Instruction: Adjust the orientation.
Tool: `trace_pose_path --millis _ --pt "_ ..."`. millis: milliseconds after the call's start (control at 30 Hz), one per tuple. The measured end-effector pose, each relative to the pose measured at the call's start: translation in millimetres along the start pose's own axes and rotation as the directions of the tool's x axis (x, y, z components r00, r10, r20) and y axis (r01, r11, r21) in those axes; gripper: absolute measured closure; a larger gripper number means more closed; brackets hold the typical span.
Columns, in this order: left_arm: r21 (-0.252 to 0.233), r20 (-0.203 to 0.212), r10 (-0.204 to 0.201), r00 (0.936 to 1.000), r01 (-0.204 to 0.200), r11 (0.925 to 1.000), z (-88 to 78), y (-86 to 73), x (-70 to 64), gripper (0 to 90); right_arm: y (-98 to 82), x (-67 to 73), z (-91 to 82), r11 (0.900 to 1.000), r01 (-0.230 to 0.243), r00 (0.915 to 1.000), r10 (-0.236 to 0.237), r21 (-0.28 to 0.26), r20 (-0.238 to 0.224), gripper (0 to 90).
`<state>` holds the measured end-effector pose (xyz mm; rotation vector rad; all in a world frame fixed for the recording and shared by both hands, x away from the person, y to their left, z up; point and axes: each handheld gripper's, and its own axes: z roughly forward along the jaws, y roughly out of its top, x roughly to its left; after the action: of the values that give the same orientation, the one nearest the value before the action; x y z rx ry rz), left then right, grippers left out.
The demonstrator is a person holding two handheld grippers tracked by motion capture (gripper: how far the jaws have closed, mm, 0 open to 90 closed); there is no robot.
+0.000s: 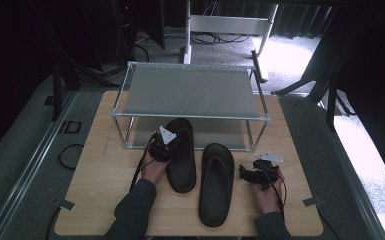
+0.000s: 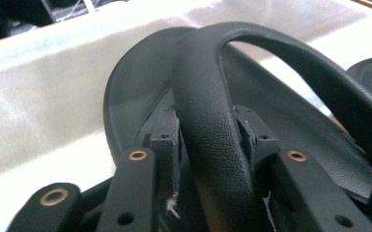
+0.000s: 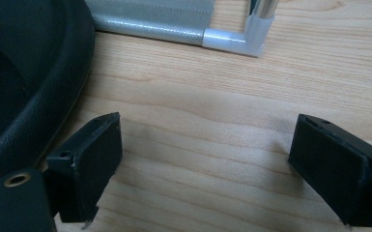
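Two black slippers lie on the wooden table (image 1: 105,185) in front of a two-shelf metal rack (image 1: 192,90). The left slipper (image 1: 182,165) points its far end at the rack's lower shelf. My left gripper (image 1: 167,145) is shut on that slipper's upper strap (image 2: 212,96), with a jaw pad on each side of it (image 2: 212,140). The right slipper (image 1: 216,185) lies flat, sole down, nearer the front edge. My right gripper (image 1: 244,174) stands open just right of it, low over the bare wood (image 3: 205,164), with the slipper's rim (image 3: 24,72) at its left.
The rack's front right leg (image 3: 258,24) and lower mesh shelf (image 3: 159,19) stand just beyond the right gripper. Bare tabletop lies left of the left hand and along the front edge. Cables and a stand (image 1: 225,25) are on the floor behind the table.
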<state>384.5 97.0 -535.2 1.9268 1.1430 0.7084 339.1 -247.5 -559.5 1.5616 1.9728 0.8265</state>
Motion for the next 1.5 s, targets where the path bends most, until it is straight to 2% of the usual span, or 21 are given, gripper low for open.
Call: trace_pose_path --millis 67,167,267,500,567,633,800,900,1067,1300,1367,1500 --pt "-0.008 0.009 -0.026 0.9996 0.026 0.9996 -1.3 -0.6 1.8 57.6 0.0 0.0 0.0 1.0 0.0 1.0 0.0 0.0 0.0 11.5" --pt "-0.008 0.014 -0.028 0.9995 0.028 0.9996 -5.3 -2.9 0.2 46.9 0.0 0.0 0.0 1.0 0.0 1.0 0.0 0.0 0.0 11.5" --pt "-0.014 0.018 -0.042 0.999 0.042 0.999 -11.5 -6.9 -2.4 41.1 0.0 -0.1 0.0 1.0 0.002 1.0 -0.002 0.0 0.0 11.5" --pt "-0.003 0.018 -0.058 0.9982 0.058 0.9983 -28.5 -14.8 -1.6 37.0 0.0 0.0 0.0 1.0 0.002 1.0 -0.002 0.0 0.0 11.5" --pt "-0.004 0.015 -0.071 0.9974 0.071 0.9975 -34.5 -17.0 -1.5 35.0 0.0 0.0 0.0 1.0 0.002 1.0 -0.002 0.0 0.0 11.5" --pt "0.002 0.029 -0.088 0.9957 0.088 0.9961 -40.6 -19.9 -1.5 32.9 0.0 0.0 -0.1 1.0 0.002 1.0 -0.002 0.0 0.0 11.5" --pt "0.026 0.036 -0.082 0.996 0.081 0.9964 -50.6 -26.9 -6.1 27.9 0.0 0.0 -0.1 1.0 0.002 1.0 -0.002 0.001 0.0 11.5" --pt "0.034 0.061 -0.118 0.9912 0.116 0.9927 -57.0 -33.0 -8.0 26.5 0.0 0.0 -0.1 1.0 0.002 1.0 -0.002 0.0 0.0 11.5" --pt "0.057 0.062 -0.089 0.9941 0.085 0.9947 -66.4 -42.3 -14.3 25.4 0.0 0.0 -0.1 1.0 0.002 1.0 -0.002 0.0 0.0 11.5" --pt "0.067 0.072 -0.083 0.994 0.078 0.9947 -82.5 -56.3 -28.3 21.4 0.0 0.0 -0.1 1.0 0.002 1.0 -0.002 0.001 0.0 11.5" --pt "0.073 0.068 -0.064 0.9956 0.059 0.9956 -85.8 -59.5 -34.3 18.7 0.0 0.0 -0.1 1.0 0.002 1.0 -0.002 0.0 0.0 11.5" --pt "0.082 0.09 -0.041 0.9951 0.034 0.996 -91.0 -65.4 -44.3 15.4 -0.1 0.2 -0.2 1.0 0.003 1.0 -0.003 0.001 -0.002 11.5"
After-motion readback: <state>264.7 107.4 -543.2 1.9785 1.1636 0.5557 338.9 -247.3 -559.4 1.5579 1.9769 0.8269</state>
